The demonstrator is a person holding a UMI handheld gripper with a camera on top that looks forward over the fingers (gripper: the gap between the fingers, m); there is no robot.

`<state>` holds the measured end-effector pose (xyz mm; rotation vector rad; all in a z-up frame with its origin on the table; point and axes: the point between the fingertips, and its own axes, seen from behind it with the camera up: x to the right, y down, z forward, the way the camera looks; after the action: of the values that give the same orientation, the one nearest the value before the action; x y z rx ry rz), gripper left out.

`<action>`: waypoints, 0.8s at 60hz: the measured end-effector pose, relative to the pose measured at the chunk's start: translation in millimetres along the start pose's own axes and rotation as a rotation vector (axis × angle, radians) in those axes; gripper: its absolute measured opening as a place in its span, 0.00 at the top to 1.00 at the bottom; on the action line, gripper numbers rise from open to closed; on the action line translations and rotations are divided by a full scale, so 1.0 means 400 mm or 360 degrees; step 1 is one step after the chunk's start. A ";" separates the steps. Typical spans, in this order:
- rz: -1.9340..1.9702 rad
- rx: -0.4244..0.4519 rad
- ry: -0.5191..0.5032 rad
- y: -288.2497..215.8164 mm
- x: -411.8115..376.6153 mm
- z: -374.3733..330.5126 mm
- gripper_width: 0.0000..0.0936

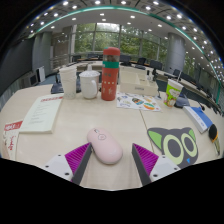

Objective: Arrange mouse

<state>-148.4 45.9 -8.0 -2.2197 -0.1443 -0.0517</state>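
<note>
One view only, from the tongs (pixel 111 160): they are spread wide and released, their magenta pads (pixel 77 155) at either side of a pale pink mouse (pixel 104 145). The mouse rests on the light tabletop (pixel 60 135) between the fingertips, with a gap on both sides. Just right of it lies a mat with a cartoon cat face (pixel 179 143). Beyond stand a white mug (pixel 90 84), a tall red and green cylinder stack (pixel 111 72) and a paper sheet (pixel 40 113) well to the left.
</note>
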 end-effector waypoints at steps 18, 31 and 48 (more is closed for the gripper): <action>0.0051 0.0008 -0.0075 -0.057 -0.014 0.094 0.40; -0.0029 -0.0023 -0.0101 -0.061 -0.024 0.095 0.61; 0.0063 0.0199 -0.0210 -0.262 0.046 -0.083 0.66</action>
<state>-142.5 84.2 96.6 -2.0999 -0.1713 0.1231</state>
